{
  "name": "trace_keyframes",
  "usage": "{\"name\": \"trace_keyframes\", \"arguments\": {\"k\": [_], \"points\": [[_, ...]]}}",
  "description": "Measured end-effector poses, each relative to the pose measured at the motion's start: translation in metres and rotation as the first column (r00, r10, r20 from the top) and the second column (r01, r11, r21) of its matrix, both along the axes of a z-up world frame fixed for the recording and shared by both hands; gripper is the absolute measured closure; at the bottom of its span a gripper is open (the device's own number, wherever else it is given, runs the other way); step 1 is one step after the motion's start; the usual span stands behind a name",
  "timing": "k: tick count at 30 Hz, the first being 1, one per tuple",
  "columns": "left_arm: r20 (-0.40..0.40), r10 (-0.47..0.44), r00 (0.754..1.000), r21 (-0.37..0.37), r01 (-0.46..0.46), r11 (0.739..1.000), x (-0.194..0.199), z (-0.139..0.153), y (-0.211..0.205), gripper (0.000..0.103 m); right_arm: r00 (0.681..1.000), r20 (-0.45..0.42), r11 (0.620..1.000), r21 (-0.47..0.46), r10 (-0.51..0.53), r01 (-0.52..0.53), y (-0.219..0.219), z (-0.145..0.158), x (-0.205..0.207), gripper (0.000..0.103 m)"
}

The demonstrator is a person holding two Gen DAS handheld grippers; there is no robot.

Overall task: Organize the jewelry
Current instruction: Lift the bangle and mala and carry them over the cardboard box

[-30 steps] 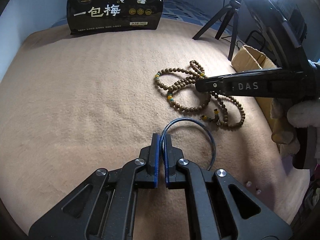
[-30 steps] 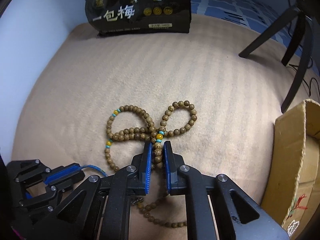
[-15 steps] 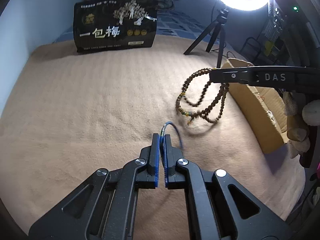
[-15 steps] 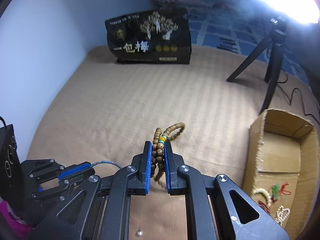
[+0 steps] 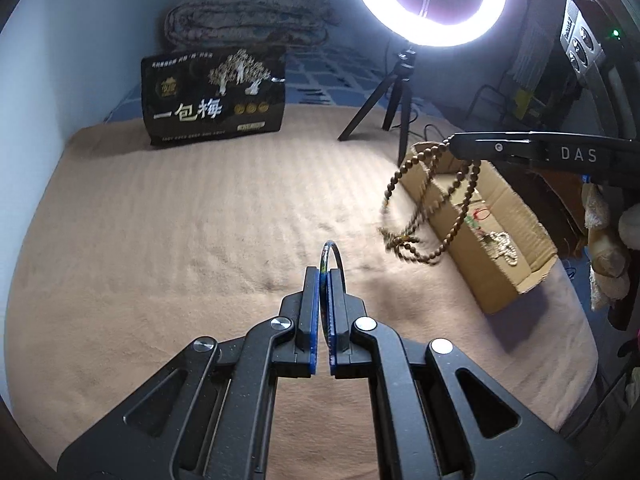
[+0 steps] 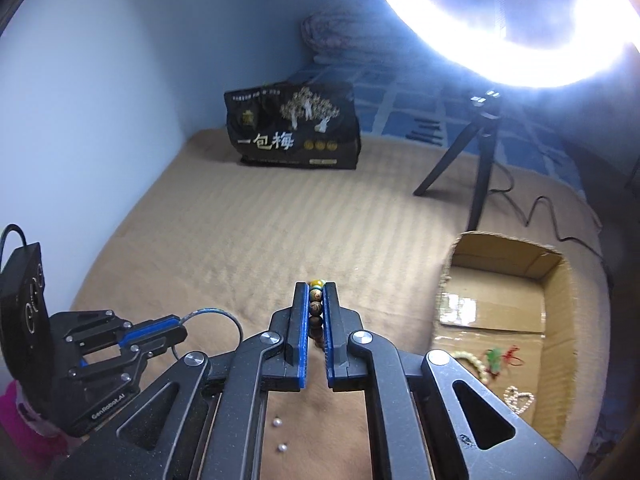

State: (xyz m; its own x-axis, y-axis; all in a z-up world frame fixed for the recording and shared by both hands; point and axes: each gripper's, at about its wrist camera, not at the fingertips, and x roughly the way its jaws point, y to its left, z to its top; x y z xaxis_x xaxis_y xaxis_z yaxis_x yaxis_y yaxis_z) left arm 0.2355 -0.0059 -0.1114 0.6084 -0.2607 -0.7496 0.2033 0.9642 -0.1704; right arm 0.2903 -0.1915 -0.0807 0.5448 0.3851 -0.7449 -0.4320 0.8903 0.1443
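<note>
My left gripper (image 5: 325,274) is shut on a thin blue wire bangle (image 5: 335,252), held above the tan blanket; it also shows in the right wrist view (image 6: 182,326) with the bangle (image 6: 224,316). My right gripper (image 6: 316,292) is shut on a brown wooden bead necklace (image 6: 315,308). In the left wrist view the right gripper (image 5: 454,146) holds the necklace (image 5: 424,216) in the air, its loops swinging over the near-left edge of an open cardboard box (image 5: 516,264). The box (image 6: 560,360) holds several pieces of jewelry.
A black snack bag (image 5: 216,100) stands at the back of the blanket. A ring light on a tripod (image 5: 394,104) stands behind the box. Two small loose pearls (image 6: 279,434) lie on the blanket under my right gripper. A wall bounds the left side.
Both grippers have lifted off the blanket. The bead necklace went up with the right gripper and moved right toward the box. The bangle rose with the left gripper.
</note>
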Motion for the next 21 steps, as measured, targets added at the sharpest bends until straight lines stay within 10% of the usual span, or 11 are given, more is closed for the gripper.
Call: {"name": "trace_keyframes", "arguments": {"k": [21], "points": [[0.086,-0.082,0.993,-0.014,0.083,0.996,-0.005,0.051,-0.053,0.102,0.986,0.143,0.996,0.048,-0.086,0.08,-0.073,0.066,-0.045,0.098]]}}
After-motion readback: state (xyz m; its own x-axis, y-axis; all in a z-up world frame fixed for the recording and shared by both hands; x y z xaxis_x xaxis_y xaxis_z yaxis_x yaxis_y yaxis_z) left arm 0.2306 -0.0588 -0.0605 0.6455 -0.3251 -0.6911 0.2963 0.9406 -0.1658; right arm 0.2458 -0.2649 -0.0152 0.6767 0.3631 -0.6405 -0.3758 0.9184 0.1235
